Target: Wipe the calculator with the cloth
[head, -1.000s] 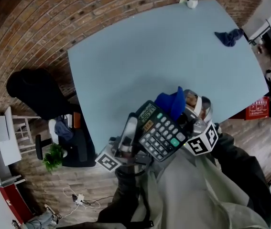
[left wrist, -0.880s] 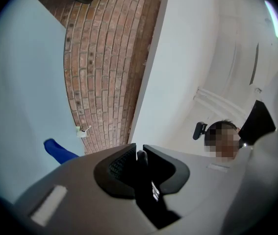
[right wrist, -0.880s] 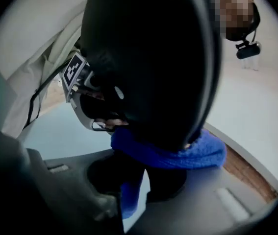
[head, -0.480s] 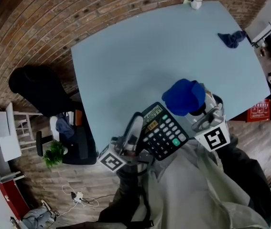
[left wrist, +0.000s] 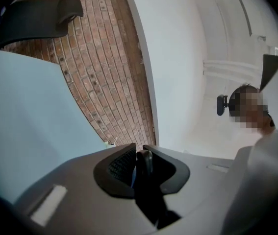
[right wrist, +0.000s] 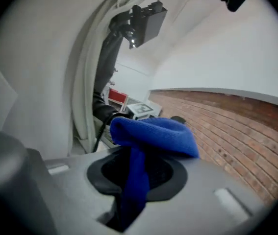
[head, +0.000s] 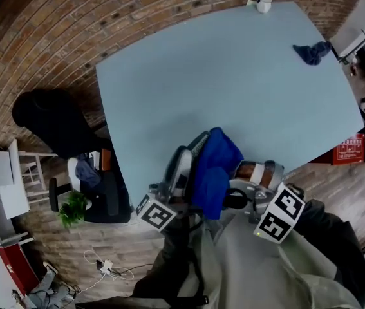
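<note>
**A:** What do the left fingers have hold of?

**B:** The left gripper (left wrist: pixel 138 154) has its fingers drawn nearly together on the calculator (left wrist: pixel 146 175). It shows edge-on as a thin dark slab pinched between the pads. A sliver of blue shows against the slab, just inside the left finger.

**A:** And the right ones?

**B:** The right gripper (right wrist: pixel 138 170) is closed to a narrow gap on the cloth (right wrist: pixel 151 133). One blue fold runs down between the pads. The rest bunches over the fingertips and spills towards the right finger.

**A:** Where is the calculator in the head view?

**B:** It stands just beyond the left fingertips and is almost wholly covered. The cloth lies draped over its face, so only a dark upper corner peeks out at the cloth's left. The right fingers come in from the other side, and their tips are hidden under the cloth.

**A:** How do the edges sit?

**B:** The table (head: pixel 233 82) has its near edge running right under both sets of fingertips. The gripper bodies and marker cubes hang back off it, over the person's lap. I cannot tell how high the fingers are above the edge.

**A:** Is there room to move?

**B:** A broad stretch of tabletop lies ahead of the fingers. A mug (head: pixel 260 2) stands well apart at the far corner. A darker rag (head: pixel 311 51) lies well apart near the right edge. A black chair (head: pixel 53 124) stands off the table, out to the left of the left fingers.
</note>
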Tool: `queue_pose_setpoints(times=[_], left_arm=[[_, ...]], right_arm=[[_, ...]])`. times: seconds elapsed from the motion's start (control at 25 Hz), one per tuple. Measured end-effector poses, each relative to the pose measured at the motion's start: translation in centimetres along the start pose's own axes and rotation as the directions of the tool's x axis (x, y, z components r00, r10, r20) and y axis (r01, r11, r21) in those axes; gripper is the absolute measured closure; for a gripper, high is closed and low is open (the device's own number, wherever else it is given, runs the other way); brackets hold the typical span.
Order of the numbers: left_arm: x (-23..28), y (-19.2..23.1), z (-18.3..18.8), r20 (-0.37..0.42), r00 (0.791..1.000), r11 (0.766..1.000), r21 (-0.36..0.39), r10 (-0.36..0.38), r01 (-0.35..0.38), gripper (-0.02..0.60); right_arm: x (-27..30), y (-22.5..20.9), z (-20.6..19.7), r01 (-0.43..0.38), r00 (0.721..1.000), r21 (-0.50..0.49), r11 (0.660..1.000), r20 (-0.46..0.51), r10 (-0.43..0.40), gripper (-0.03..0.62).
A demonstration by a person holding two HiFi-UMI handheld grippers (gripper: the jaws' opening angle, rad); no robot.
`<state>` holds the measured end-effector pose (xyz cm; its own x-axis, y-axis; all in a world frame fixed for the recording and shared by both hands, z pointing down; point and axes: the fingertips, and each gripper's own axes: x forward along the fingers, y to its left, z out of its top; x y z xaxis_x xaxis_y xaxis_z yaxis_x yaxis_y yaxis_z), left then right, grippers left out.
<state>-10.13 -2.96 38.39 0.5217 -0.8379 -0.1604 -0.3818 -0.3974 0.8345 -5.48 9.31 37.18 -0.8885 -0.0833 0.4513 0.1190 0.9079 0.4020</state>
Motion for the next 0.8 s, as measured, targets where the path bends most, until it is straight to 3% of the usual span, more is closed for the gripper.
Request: queue_pose_setpoints(times=[0.08, 0.12, 0.2, 0.28, 0.36, 0.44, 0.56, 0.64, 0.72, 0.8], left_arm=[[0.1, -0.2, -0.1, -0.004, 1.0, 1.0, -0.004, -0.018, 0.018, 0.529], [0.1, -0.4, -0.1, -0.001, 1.0, 1.0, -0.009, -0.029, 0.029, 0.529], [0.3, -0.9, -0.3, 0.0, 0.999, 0.999, -0.01, -0.047, 0.047, 0.526], [0.4, -1.1, -0.7, -0.011, 0.999, 0.999, -0.006, -0.046, 0.045, 0.526], [0.4, -0.7, -0.6, -0.002, 1.0, 1.0, -0.008, -0.025, 0.025, 0.526], [0.2, -0.2, 0.1, 0.027, 1.0, 1.0, -0.004, 0.004, -0.004, 0.526], [-0.2, 0.4, 1.2, 0.064, 0.997, 0.999, 0.019, 0.05, -0.051, 0.526], [-0.5, 0.8, 1.8, 0.087, 0.994, 0.998, 0.016, 0.058, -0.06, 0.526], [-0.8, 0.8, 2.2, 0.102, 0.994, 0.999, 0.015, 0.048, -0.05, 0.526], [-0.9, 0.6, 2.3, 0.104, 0.994, 0.999, 0.02, 0.034, -0.036, 0.523]], right_arm=[[-0.1, 0.6, 0.4, -0.035, 0.999, -0.003, 0.999, 0.011, 0.035, 0.517], [-0.2, -0.2, 0.0, -0.012, 1.0, 0.006, 1.0, 0.01, 0.012, 0.517], [-0.8, -3.8, -1.8, 0.108, 0.994, 0.037, 0.993, -0.015, -0.108, 0.517], [-1.2, -7.9, -4.1, 0.259, 0.965, 0.071, 0.963, -0.066, -0.255, 0.517], [-0.9, -10.1, -4.8, 0.321, 0.946, 0.121, 0.939, -0.079, -0.313, 0.517], [0.3, -8.9, -3.5, 0.27, 0.963, 0.116, 0.956, -0.056, -0.265, 0.517], [1.7, -3.5, -0.3, 0.089, 0.996, 0.051, 0.995, -0.008, -0.089, 0.517], [1.4, -0.5, 0.8, -0.017, 1.0, 0.052, 0.999, 0.017, 0.016, 0.517], [0.2, 0.3, 0.2, -0.049, 0.999, 0.084, 0.995, 0.01, 0.048, 0.517], [-1.4, -1.5, -2.0, 0.012, 1.0, 0.15, 0.989, -0.03, -0.008, 0.517]])
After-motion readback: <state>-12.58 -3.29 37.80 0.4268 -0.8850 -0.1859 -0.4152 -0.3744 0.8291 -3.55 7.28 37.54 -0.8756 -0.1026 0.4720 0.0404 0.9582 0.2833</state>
